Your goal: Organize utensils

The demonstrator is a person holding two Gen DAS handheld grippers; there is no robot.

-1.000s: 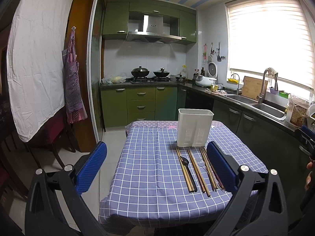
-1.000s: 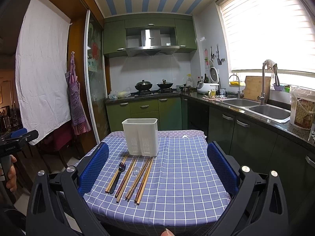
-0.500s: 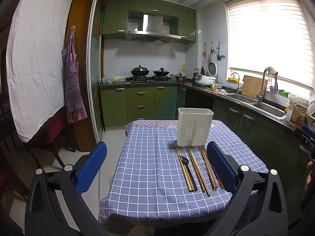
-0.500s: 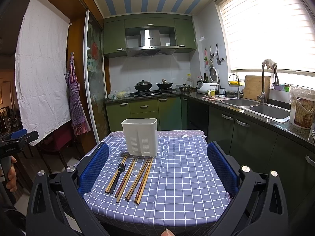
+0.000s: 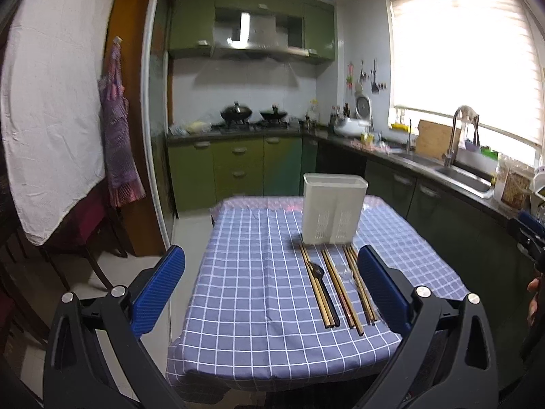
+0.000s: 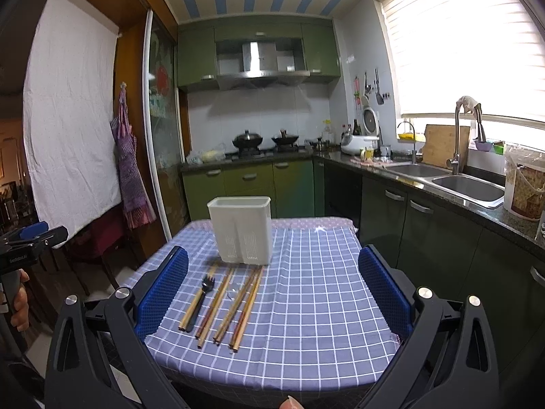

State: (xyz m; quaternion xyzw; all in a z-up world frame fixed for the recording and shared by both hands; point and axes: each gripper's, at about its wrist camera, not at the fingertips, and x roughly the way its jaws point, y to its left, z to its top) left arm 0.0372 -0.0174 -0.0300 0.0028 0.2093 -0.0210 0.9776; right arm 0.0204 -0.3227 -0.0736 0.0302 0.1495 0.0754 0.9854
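Note:
A white slotted utensil holder (image 5: 335, 214) (image 6: 240, 231) stands upright on the blue checked tablecloth (image 5: 259, 293) (image 6: 313, 293). In front of it several wooden chopsticks (image 5: 340, 289) (image 6: 235, 303) lie side by side, with a black fork (image 6: 203, 291) (image 5: 318, 271) and a small clear utensil (image 6: 231, 294) among them. My left gripper (image 5: 269, 262) is open at the table's near left side and holds nothing. Before the near edge my right gripper (image 6: 272, 259) is open and empty too. Both stand well short of the utensils.
A green kitchen counter with a sink (image 6: 466, 187) runs along the right. The stove with two pans (image 6: 265, 141) is at the back. A dark chair (image 5: 92, 225) and a hanging white sheet (image 5: 51, 119) are on the left, beside tiled floor.
The left wrist view has shifted slightly and is a little blurred. The utensils, the holder and both open grippers are otherwise as before.

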